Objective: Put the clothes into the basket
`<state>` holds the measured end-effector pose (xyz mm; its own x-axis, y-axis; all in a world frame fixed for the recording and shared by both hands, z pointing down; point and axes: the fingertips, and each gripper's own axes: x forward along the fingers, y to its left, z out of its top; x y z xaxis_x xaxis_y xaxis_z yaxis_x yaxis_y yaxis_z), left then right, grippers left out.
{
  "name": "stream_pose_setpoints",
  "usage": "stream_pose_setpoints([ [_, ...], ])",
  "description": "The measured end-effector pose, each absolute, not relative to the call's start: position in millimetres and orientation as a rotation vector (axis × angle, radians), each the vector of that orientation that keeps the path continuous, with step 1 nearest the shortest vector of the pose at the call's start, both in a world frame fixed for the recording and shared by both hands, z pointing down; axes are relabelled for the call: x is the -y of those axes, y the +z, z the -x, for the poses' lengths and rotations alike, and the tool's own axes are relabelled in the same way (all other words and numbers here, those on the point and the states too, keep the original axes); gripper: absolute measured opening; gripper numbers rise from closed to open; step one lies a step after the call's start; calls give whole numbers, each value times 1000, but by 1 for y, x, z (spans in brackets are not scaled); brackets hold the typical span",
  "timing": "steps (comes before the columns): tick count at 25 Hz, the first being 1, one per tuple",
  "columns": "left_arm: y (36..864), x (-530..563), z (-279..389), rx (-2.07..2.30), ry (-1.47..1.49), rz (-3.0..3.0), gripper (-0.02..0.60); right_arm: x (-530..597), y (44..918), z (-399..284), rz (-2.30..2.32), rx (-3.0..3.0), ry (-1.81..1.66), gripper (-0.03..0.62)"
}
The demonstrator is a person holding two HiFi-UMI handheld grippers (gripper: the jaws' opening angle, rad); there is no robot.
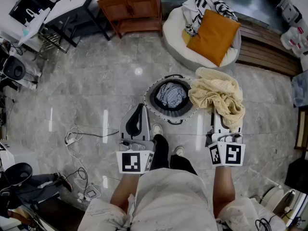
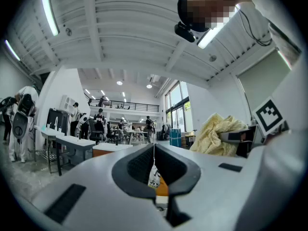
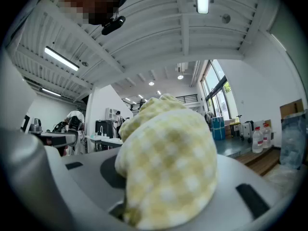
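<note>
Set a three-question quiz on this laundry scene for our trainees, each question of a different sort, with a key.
1. True or false: the left hand-held gripper is holding a garment.
2. What does the right hand-held gripper grip? A) yellow checked cloth B) orange cushion C) black-and-white cloth
3. Fill in: the grey checked garment lies inside the ____.
Key: 1 false; 2 A; 3 basket.
</note>
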<state>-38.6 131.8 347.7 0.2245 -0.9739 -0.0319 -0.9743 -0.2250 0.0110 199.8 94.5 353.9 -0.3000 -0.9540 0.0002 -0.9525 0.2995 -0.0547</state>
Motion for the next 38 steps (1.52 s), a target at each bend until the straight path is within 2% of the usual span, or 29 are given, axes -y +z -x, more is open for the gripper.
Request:
stream_pose_setpoints([
  [4, 321, -167, 22, -1959, 22, 2418, 8, -142, 331, -218, 1870, -2494, -35, 141],
  [10, 295, -187, 25, -1912, 34, 2399, 8, -168, 311, -205, 1906, -2500, 39, 141],
  [28, 290, -215, 142, -1890, 145, 2454, 8, -205, 296, -87, 1975, -2472, 123, 149],
  [38, 298, -223, 165, -1877, 155, 2479, 8, -217, 305, -62, 1985, -2482, 86, 153],
])
